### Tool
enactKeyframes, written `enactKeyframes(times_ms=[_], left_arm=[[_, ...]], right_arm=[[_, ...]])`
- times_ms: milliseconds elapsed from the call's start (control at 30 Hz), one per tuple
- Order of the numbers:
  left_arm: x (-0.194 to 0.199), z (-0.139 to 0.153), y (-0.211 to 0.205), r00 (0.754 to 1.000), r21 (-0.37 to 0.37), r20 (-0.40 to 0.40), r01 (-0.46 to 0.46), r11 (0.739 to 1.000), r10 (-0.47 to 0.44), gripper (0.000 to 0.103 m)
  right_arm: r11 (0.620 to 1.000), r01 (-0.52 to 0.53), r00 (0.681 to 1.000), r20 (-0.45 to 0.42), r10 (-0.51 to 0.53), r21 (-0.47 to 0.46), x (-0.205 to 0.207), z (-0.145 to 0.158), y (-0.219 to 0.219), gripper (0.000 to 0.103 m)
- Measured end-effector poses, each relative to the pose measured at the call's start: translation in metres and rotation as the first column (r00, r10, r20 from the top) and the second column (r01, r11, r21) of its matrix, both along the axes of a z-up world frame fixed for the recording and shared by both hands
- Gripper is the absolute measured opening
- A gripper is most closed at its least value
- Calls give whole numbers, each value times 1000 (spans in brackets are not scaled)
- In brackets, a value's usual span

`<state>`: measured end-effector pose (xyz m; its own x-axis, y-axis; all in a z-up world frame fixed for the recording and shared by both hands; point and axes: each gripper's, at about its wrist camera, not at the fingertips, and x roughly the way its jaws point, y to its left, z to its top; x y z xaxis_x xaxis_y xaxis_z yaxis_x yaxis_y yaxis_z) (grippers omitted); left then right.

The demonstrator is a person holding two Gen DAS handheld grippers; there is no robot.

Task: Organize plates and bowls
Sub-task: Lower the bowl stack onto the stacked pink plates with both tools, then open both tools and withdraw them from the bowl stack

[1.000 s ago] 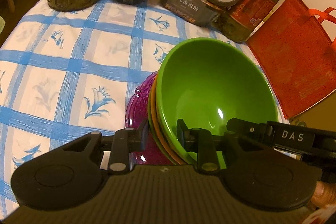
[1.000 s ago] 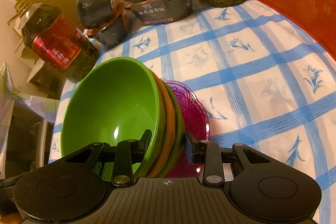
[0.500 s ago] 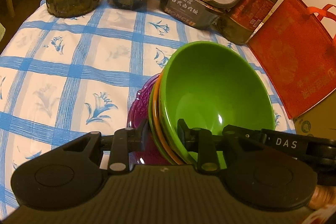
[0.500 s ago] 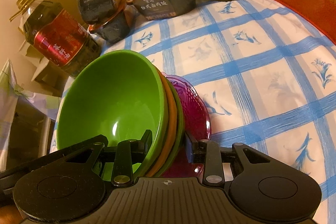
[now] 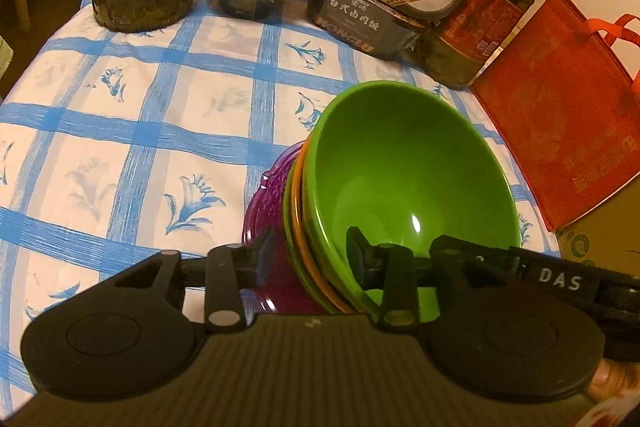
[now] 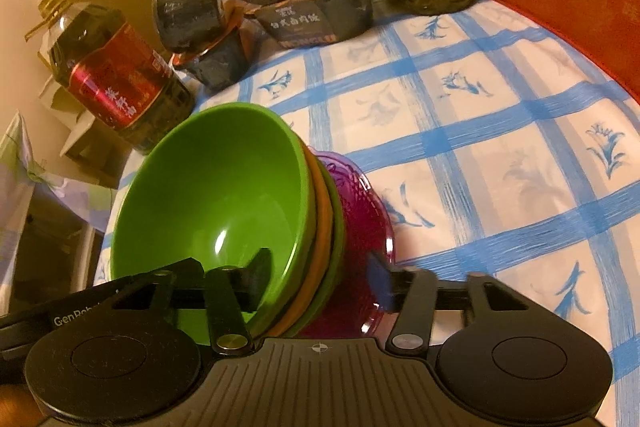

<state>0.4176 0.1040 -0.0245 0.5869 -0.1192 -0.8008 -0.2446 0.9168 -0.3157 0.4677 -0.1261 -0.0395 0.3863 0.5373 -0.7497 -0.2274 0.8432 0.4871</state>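
Two sets of jaws have just been opening, released either side of the nested green and orange plastic bowls point(image 5: 404, 187) on a purple plate point(image 5: 266, 227) — stack resting on the bench point(image 5: 140, 115), left gripper point(image 5: 308, 255) and right gripper point(image 6: 320, 271) equally near.

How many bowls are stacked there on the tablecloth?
3, nested on the purple plate: the big green bowl on top, an orange bowl under it, and another green bowl at the bottom. Only rims show, so more could be hidden.

Left gripper point(image 5: 310, 253) and right gripper point(image 6: 318, 265) angled downward, jaws just widened, pads off.
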Motion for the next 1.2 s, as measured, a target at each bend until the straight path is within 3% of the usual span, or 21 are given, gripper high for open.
enactKeyframes(times_ms=[167, 500, 800, 1200], left_arm=[[-4, 5, -1, 1000, 5, 11, -6, 1000, 6, 47], [-27, 21, -1, 999, 9, 40, -24, 1000, 24, 51], [-63, 42, -5, 993, 8, 112, -27, 1000, 26, 66], [-119, 50, -13, 990, 43, 136, -28, 999, 22, 78]], right_arm=[[1000, 0, 1000, 9, 0, 9, -5, 6, -5, 60], [1000, 6, 1000, 23, -7, 27, -23, 22, -15, 61], [999, 11, 999, 37, -12, 30, -50, 40, -27, 61], [998, 32, 999, 21, -33, 55, -102, 47, -50, 62]])
